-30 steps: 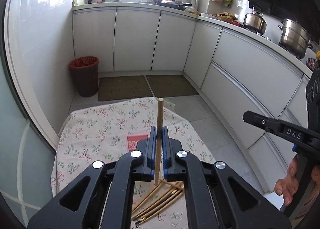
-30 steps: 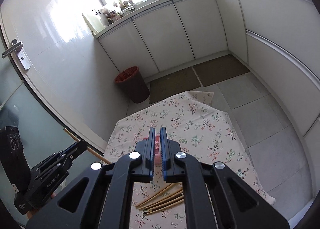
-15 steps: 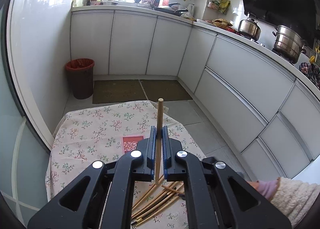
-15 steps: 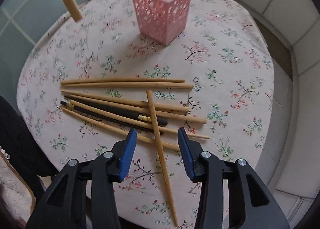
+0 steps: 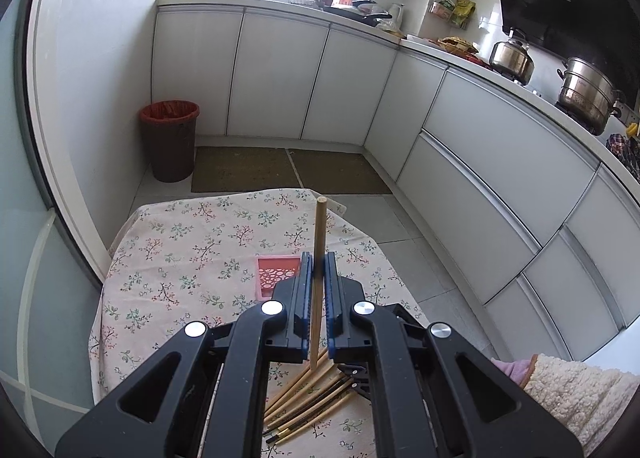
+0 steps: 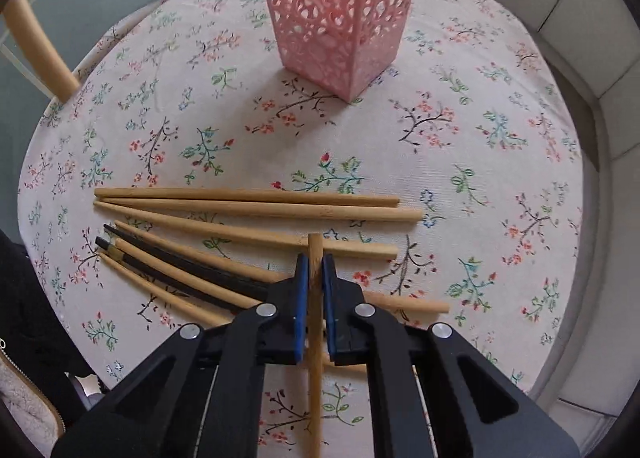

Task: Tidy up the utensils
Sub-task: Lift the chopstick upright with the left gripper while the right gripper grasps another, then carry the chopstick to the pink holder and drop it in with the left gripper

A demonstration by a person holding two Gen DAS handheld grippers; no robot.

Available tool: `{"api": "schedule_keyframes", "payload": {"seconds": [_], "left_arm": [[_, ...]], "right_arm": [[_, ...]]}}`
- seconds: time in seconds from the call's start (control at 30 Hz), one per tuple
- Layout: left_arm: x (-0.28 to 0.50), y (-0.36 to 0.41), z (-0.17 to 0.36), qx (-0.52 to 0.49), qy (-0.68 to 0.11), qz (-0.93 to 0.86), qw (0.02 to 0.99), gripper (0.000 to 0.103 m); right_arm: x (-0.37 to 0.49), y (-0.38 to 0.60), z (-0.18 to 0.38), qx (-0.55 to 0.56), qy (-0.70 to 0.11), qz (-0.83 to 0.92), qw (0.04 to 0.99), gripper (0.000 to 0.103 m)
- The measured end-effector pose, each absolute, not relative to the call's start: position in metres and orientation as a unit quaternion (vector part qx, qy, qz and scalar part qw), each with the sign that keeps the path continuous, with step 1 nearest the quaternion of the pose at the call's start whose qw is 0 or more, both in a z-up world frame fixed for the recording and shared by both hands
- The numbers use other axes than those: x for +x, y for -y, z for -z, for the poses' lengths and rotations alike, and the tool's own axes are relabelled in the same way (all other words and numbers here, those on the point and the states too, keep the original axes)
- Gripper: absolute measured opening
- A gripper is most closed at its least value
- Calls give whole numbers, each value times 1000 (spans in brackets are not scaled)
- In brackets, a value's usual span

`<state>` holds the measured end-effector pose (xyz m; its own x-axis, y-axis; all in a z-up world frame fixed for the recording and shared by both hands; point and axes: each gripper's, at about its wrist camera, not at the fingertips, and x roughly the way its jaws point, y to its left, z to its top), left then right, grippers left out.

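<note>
The right gripper point(image 6: 315, 278) is clamped on a pale bamboo chopstick point(image 6: 315, 358) lying crosswise over the loose bamboo and black chopsticks point(image 6: 248, 213) on the floral tablecloth point(image 6: 460, 161). Light, stiff and smooth, it may pivot; a mid-length hold looks steadier. The pink perforated plastic basket point(image 6: 340, 17) stands well ahead of the fingers. The left gripper point(image 5: 314, 270) pinches 1 raised bamboo chopstick point(image 5: 319, 234) upright.

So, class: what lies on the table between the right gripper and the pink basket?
In the right wrist view, three bamboo chopsticks lie crosswise between the right gripper and the pink basket; beyond them, bare flowered tablecloth.
</note>
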<state>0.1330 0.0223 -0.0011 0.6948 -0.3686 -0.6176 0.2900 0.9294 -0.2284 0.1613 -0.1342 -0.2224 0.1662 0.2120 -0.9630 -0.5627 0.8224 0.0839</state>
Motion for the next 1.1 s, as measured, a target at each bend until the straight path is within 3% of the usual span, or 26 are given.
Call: {"api": "schedule_keyframes", "payload": {"seconds": [0.6,0.87,1.1], "left_arm": [[136,-9,-46,-44,-303,166,937,5],[187,-6,-49,-50,-300,136,943,5],[233,-7,-10,-49,-317,107,941,5]], "right_arm": [[141,210,-19,58,-369,-159,914,8],[181,211,-81,88,-302,-148,938,8],[216,203,-78,106,-300,-151,936,8]]}}
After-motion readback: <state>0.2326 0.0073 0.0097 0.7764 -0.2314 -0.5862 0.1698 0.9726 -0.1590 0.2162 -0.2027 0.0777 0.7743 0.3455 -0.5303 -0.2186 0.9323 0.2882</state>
